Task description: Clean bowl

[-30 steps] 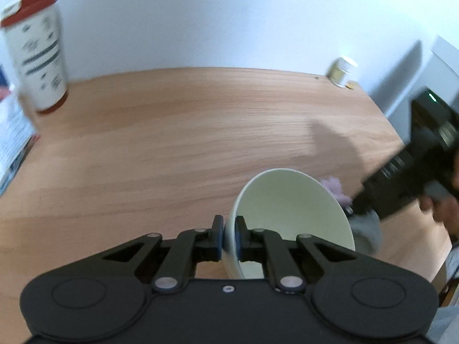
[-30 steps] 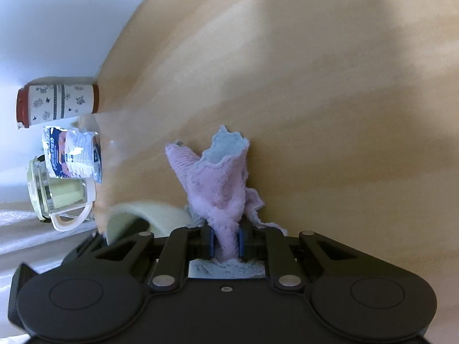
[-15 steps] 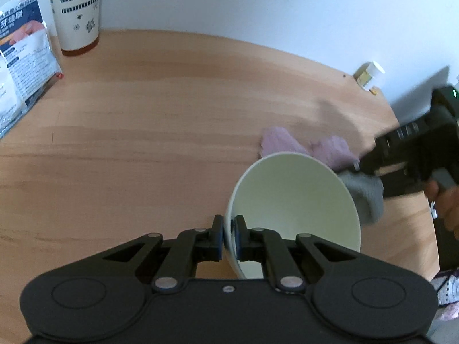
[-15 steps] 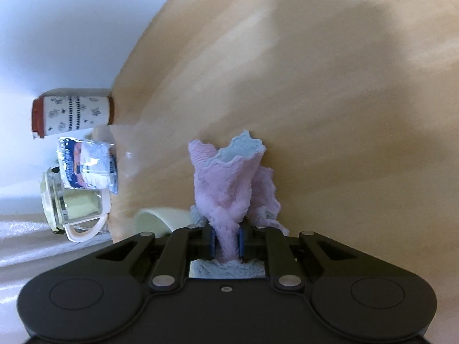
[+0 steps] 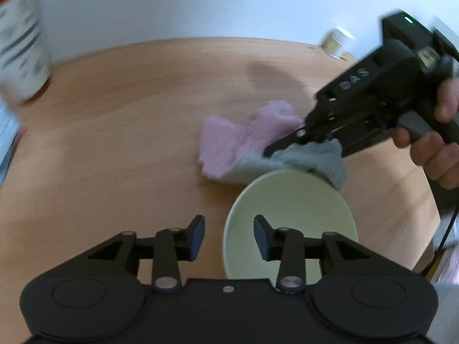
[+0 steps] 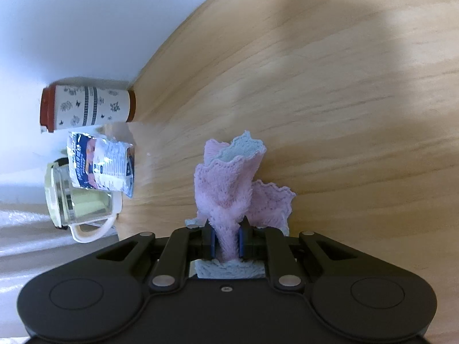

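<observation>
A pale green bowl [image 5: 289, 218] stands on the wooden table [image 5: 129, 120] just in front of my left gripper [image 5: 229, 236]. The left gripper is open, one finger on each side of the bowl's near-left rim, not touching it. My right gripper [image 6: 225, 242] is shut on a pink and grey cloth [image 6: 229, 183]. In the left wrist view the right gripper [image 5: 289, 143] holds the cloth [image 5: 246, 143] on the table just behind the bowl's far rim. The bowl is not in the right wrist view.
A white patterned canister with a red lid [image 6: 86, 107], a blue and white packet [image 6: 100, 166] and a glass jug with a white handle [image 6: 77, 203] stand at the table's far left by the wall. A small jar [image 5: 337, 43] sits at the back right.
My left gripper has opened and let go of the bowl's rim; the bowl now stands on the table. The right gripper has brought the cloth down behind the bowl.
</observation>
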`<control>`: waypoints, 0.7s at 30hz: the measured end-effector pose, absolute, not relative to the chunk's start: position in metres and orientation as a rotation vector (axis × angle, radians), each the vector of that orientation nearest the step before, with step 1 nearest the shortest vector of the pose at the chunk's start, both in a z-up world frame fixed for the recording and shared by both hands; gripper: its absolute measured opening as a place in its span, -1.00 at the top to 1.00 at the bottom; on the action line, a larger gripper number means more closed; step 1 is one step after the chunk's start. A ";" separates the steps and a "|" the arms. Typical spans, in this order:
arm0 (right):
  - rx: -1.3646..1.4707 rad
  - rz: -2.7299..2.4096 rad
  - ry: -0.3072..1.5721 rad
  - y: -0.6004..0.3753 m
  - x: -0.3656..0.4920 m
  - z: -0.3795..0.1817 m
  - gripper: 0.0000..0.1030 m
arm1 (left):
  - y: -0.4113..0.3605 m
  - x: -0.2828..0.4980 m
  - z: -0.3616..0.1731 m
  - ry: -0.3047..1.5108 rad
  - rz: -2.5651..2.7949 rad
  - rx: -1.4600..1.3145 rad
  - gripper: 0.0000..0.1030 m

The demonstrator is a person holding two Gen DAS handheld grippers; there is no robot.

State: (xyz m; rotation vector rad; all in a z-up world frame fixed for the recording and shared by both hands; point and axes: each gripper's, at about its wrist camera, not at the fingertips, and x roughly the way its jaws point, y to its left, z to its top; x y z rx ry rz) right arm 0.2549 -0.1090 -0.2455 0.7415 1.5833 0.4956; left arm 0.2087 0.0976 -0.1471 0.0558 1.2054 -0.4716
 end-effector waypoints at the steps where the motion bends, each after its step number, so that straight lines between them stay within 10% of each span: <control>1: 0.733 0.495 1.589 -0.107 0.256 -0.245 0.68 | 0.095 0.213 -0.149 1.214 -0.493 0.076 0.26; 21: 0.647 0.494 1.614 -0.095 0.265 -0.235 0.66 | 0.066 0.197 -0.146 1.061 -0.626 0.276 0.85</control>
